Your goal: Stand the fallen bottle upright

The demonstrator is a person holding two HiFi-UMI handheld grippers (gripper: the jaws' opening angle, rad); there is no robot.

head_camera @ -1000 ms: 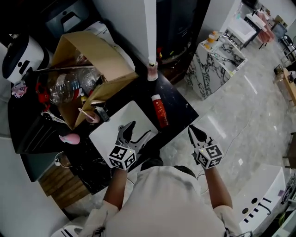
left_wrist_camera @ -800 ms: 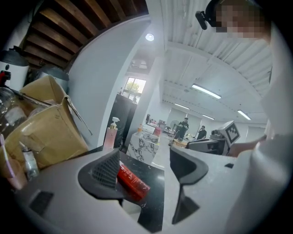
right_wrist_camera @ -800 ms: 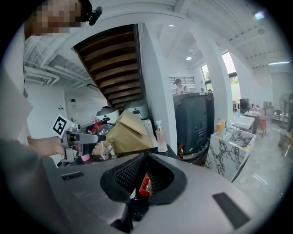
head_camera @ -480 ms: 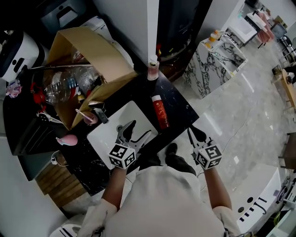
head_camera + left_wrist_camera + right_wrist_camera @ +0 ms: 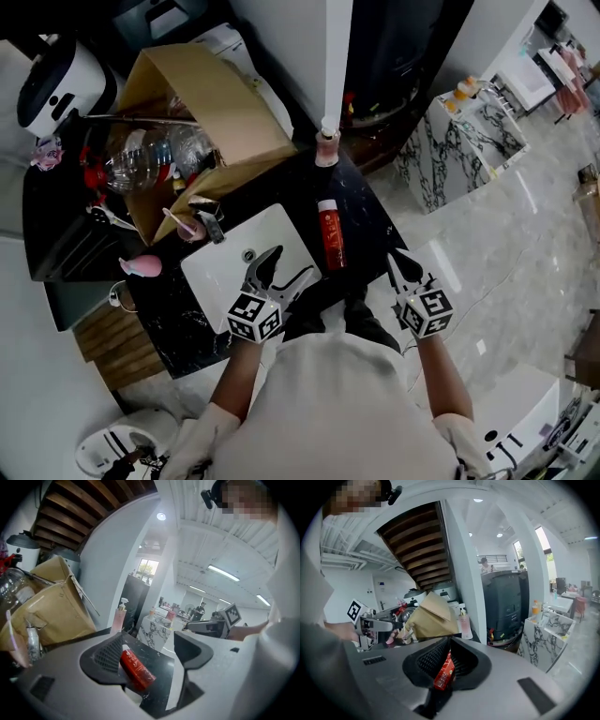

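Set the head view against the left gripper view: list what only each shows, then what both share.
Only the head view: the marker cube on the left gripper, and a small pink object on the black counter. Only the left gripper view: ceiling lights and wooden beams overhead. Both: the left jaws standing apart, the red bottle lying on that counter, the upright pink pump bottle, the cardboard box and the right gripper.

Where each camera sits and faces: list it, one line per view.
Head view: on the person's head, facing steeply down at the black counter; shows left gripper, right gripper.
Left gripper view: on the left gripper, facing the red bottle beyond parted jaws.
Right gripper view: on the right gripper, facing that bottle past shut jaws.
Shared: both gripper views show the pink pump bottle.
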